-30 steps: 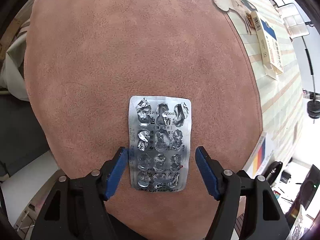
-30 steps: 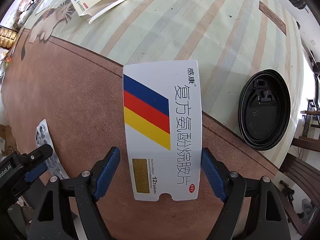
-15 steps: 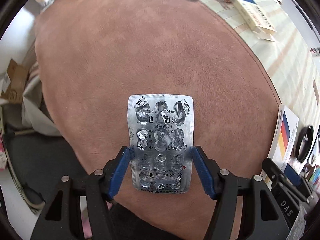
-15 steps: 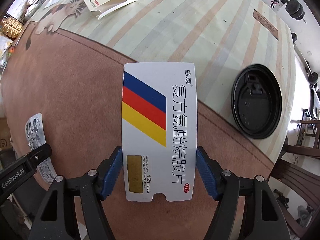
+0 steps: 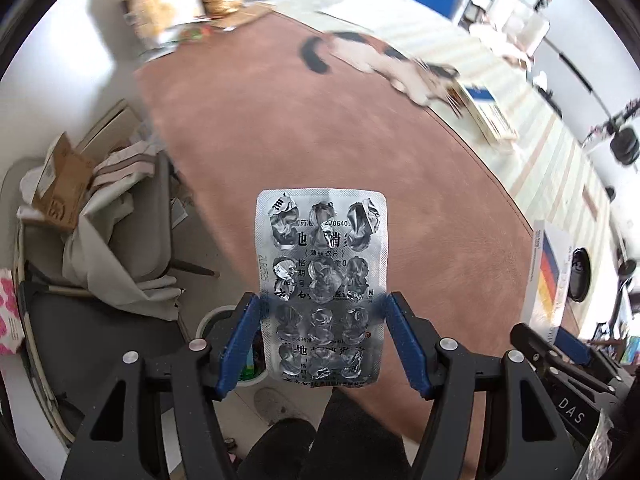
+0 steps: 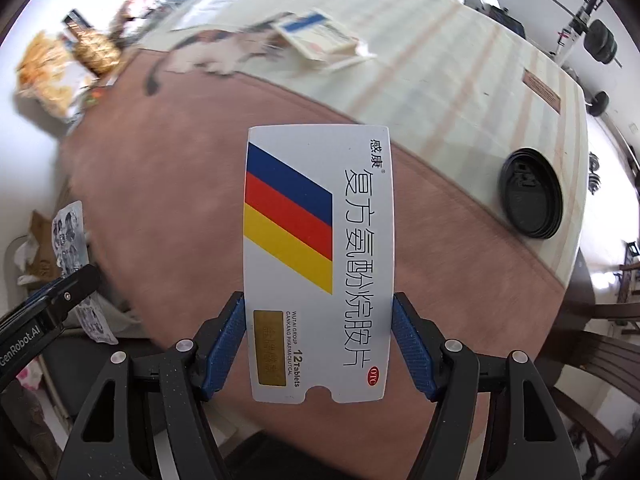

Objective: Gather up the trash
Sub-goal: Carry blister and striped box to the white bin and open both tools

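The left claw [image 5: 322, 340] is clamped on a used silver blister pack [image 5: 322, 280]: its 2 blue pads press against the pack's long edges at about the lower half, and the upper half sticks out forward past the fingertips. The pack's foil is burst open over the pockets and printed with black Chinese characters. It is held up in the air, off the brown suede-like mat [image 5: 320, 140] that covers this end of the worktop, with the mat's near edge and the floor showing below and to the left of it.

The right claw [image 6: 319, 344] is closed to the width of a white medicine box [image 6: 320, 260] — flat, with blue, red and yellow diagonal stripes, large Chinese lettering and "12 Tablets" printed near the bottom. The pads grip its 2 long sides near the lower end, and most of the box extends forward above the mat.

Farther out, on the striped cloth [image 6: 460, 80] of the worktop, a black plastic lid [image 6: 532, 194] lies flat near the mat's edge, and an opened white-and-blue carton [image 6: 316, 36] lies well apart at the far side, blurred. In the right wrist view the left claw and its blister pack show at the left edge.
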{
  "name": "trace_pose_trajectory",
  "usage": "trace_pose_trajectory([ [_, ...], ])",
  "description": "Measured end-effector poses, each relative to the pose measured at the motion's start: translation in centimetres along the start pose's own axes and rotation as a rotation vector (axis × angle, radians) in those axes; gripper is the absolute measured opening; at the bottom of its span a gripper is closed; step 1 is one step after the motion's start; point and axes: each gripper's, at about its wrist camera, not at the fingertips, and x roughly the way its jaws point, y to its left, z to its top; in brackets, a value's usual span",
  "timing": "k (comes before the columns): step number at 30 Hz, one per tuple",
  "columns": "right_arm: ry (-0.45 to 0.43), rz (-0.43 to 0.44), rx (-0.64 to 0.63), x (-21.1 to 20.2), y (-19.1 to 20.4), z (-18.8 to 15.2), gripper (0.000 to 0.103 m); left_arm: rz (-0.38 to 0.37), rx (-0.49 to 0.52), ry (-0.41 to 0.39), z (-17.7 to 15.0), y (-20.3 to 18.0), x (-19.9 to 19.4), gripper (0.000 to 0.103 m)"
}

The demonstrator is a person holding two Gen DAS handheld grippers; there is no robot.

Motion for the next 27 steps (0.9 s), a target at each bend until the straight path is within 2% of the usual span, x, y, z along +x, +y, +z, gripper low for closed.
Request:
trace_pose_trajectory([
  [6,0.02,0.071,-0.082,-1.8,7.5,-4.6,0.073,-0.065,-0.104,0.012,-4.1,9.8,-1.3,0.062],
  [11,0.102,0.12,-0.205,1.5,15.0,-10.5,0.073,-0.09,-0.202,0.086,-9.4,18.2,2.9,0.062],
  [15,0.204,0.12,-0.292,7.5,19.7,-14.8,0.073,-0.121,-0.337,0.186,-13.8,24.6,9.5,0.062],
  [20,0.319,0.099,-0.365,18.9,23.3,-18.8,0.073,-0.165,-0.487,0.28,-17.8,29.7,20.1,0.062],
  [24,0.414,0.114,-0.318,29.1,24.0,-20.3,0.073,-0.211,-0.548,0.34,-19.7,31.9,28.6,0.062],
  [27,0.447,0.119,-0.295,34.5,24.6,-20.9,0.073,-0.234,-0.561,0.374,-20.7,33.0,34.2,0.062],
])
